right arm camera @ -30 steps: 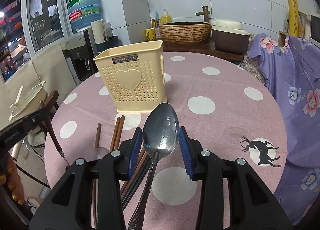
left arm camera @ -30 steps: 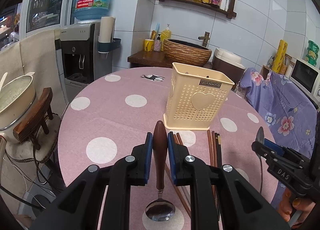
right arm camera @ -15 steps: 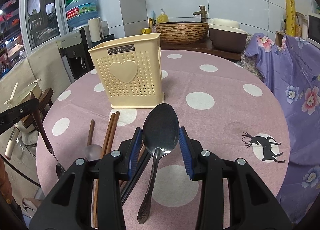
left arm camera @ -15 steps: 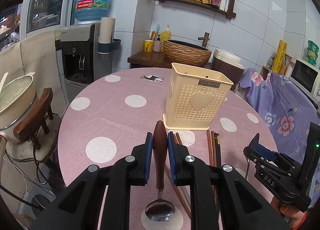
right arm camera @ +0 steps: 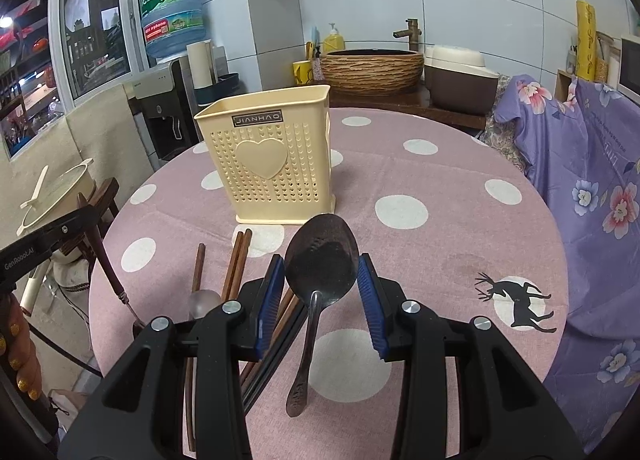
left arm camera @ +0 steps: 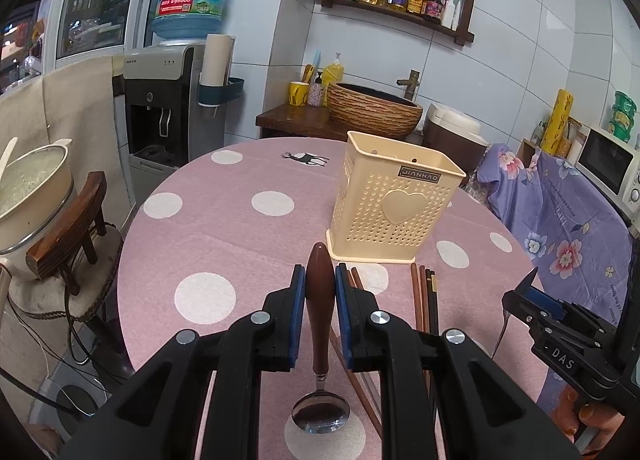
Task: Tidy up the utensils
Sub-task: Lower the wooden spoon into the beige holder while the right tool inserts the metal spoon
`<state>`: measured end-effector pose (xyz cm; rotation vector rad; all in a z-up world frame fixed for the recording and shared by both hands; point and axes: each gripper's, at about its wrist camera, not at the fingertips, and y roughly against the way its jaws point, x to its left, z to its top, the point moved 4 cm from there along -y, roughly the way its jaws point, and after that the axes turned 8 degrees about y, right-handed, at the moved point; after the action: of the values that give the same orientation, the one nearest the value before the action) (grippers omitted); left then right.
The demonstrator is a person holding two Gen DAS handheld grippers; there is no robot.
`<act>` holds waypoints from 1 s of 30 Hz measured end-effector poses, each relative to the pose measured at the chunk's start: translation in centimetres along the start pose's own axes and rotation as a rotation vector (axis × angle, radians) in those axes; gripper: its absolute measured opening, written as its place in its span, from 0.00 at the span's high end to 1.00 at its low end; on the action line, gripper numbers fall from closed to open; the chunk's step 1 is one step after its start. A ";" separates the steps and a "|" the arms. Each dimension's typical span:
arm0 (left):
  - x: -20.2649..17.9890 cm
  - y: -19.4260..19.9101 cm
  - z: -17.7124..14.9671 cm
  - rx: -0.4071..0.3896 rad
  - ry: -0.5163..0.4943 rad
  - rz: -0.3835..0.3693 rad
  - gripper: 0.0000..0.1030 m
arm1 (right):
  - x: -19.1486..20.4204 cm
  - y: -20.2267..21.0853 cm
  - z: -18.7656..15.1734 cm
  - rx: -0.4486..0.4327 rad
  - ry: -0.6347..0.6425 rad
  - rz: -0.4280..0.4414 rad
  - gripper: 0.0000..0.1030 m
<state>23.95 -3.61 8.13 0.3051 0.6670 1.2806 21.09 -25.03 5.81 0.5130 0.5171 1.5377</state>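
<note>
Left wrist view: the left gripper (left arm camera: 320,288) has its jaws closed on the brown wooden handle of a wooden-handled spoon (left arm camera: 319,308). The handle's rounded end pokes out just past the blue pads (left arm camera: 297,300), and the shaft runs back between the jaws to a metal bowl that hangs below them, over a white dot of the pink polka-dot worktop (left arm camera: 224,228). Ahead and slightly right stands the cream utensil holder (left arm camera: 394,212), upright, with a heart on its front; its top is open. Just in front of its base lie several chopsticks (left arm camera: 425,296) flat on the worktop. At the right edge the right gripper (left arm camera: 532,296) shows from the side.

Right wrist view: the right gripper (right arm camera: 321,280) grips a metal spoon (right arm camera: 320,272) by its bowl, which sits between the 2 blue pads with its tip pointing forward; the handle trails down and back toward the camera, above the worktop (right arm camera: 460,228). The utensil holder (right arm camera: 268,164) stands ahead and to the left, apart from the spoon's tip. Left of the jaws lie brown chopsticks (right arm camera: 237,264) and another wooden-handled spoon (right arm camera: 199,280), flat on the cloth. At the far left, the left gripper (right arm camera: 86,216) holds its spoon with the bowl end hanging low.
</note>
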 end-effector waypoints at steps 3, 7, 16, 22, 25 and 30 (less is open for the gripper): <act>0.1 0.2 0.0 -0.008 -0.004 -0.001 0.85 | 0.1 0.3 0.0 -0.011 0.012 0.003 0.63; 0.2 0.5 0.4 -0.016 0.005 -0.013 0.85 | 0.1 0.6 0.5 -0.029 0.016 0.012 0.63; -0.6 1.8 3.0 -0.061 -0.018 -0.043 0.85 | 0.6 0.8 2.9 -0.051 0.032 0.054 0.63; -3.2 2.9 8.4 -0.135 -0.035 -0.083 0.85 | 0.5 1.5 9.2 -0.157 0.047 0.038 0.63; -5.1 3.0 12.3 -0.214 -0.037 -0.082 0.85 | 0.2 1.5 13.7 -0.226 0.045 0.001 0.63; -7.5 1.9 17.6 -0.314 -0.010 -0.081 0.85 | -0.6 1.4 20.8 -0.315 0.010 -0.048 0.63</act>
<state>32.27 -7.60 25.06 0.0267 0.4557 1.2829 32.65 -25.46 23.12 0.2482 0.2847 1.5402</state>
